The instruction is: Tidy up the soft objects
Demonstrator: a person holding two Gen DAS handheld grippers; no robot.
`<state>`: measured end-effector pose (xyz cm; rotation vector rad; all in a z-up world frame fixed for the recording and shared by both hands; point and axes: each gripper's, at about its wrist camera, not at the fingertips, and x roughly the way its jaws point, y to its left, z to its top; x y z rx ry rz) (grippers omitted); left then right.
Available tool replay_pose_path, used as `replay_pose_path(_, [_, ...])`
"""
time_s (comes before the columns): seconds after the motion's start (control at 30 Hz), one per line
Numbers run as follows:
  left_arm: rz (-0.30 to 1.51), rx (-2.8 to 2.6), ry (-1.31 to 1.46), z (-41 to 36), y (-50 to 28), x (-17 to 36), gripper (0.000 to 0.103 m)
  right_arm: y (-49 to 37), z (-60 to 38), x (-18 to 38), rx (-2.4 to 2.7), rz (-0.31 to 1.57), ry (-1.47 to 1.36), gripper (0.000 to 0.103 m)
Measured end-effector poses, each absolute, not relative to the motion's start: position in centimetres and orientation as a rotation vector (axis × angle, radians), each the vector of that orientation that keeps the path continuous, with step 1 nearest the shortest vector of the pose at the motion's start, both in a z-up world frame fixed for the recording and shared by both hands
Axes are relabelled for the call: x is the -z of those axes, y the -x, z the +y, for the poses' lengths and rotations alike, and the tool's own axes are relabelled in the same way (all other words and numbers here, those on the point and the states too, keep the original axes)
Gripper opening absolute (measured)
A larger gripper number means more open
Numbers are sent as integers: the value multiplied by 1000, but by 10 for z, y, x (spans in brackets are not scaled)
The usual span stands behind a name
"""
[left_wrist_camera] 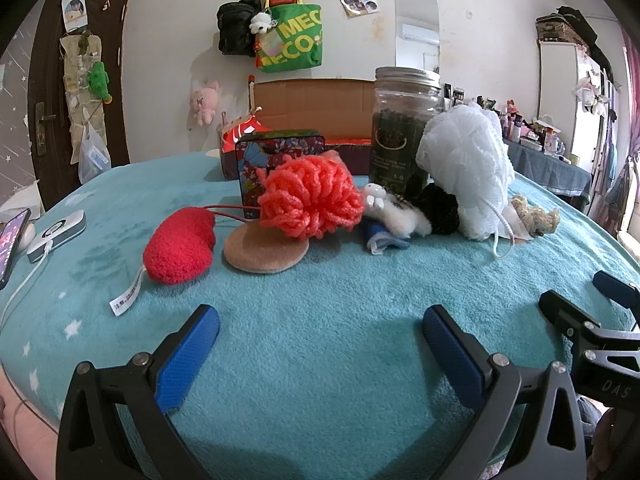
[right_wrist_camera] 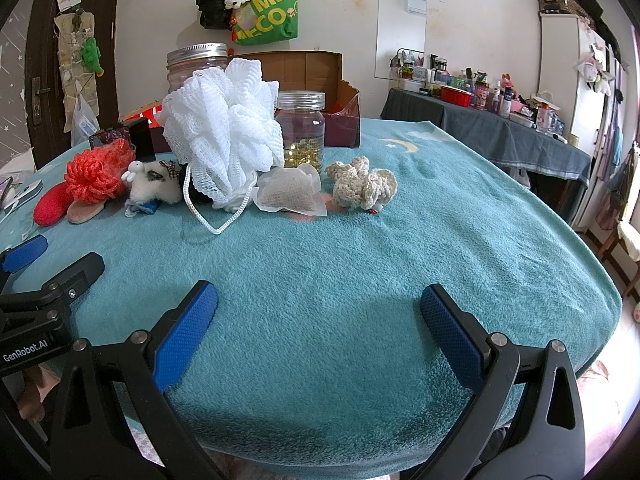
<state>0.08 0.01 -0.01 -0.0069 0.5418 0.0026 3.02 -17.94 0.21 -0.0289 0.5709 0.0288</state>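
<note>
Left wrist view shows the left gripper spread wide and holding nothing, low over the teal fleece blanket that covers the desk. The right gripper is also released and empty, and both stay near the front edge, well apart from the objects. I judge that no item has been picked yet, so the sorting is only at its start.

The soft things lie in a loose row across the middle of the desk. From the left side there is a red plush heart with its label hanging toward the front, then a round beige pad with an orange yarn pompom resting partly on it. Beside it a small white plush animal touches a black pompom. The white mesh bath pouf stands tallest, and its cord loop falls forward on the blanket. To its right lie a mesh sachet and a cream crocheted toy.

Behind the row stand hard things: a dark glass jar, a plastic jar with yellow capsules, a patterned tin, and an open cardboard box. The box is probably the place for the soft items, because it is open toward them, but I cannot be sure.
</note>
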Motion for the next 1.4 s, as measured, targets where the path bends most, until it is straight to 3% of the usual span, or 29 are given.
replay_pose_path(0.57, [561, 78, 80, 19, -15, -23, 103, -36, -184, -26, -98, 580, -16, 103])
replay_pose_path(1.13, [632, 137, 43, 28, -76, -55, 102, -125, -168, -75, -346, 598, -61, 103])
replay_pose_path(1.23, [673, 148, 51, 29, -83, -49, 93, -137, -165, -72, -405, 628, -85, 103])
replay_pose_path(1.33, [709, 157, 60, 28, -86, -44, 76, -145, -162, -69, -468, 655, -115, 102])
replay_pose_path(1.37, [721, 166, 65, 28, -87, -42, 71, -146, -162, -68, -480, 657, -122, 100])
replay_pose_path(1.4, [728, 175, 73, 29, -87, -42, 64, -145, -160, -67, -485, 655, -120, 90])
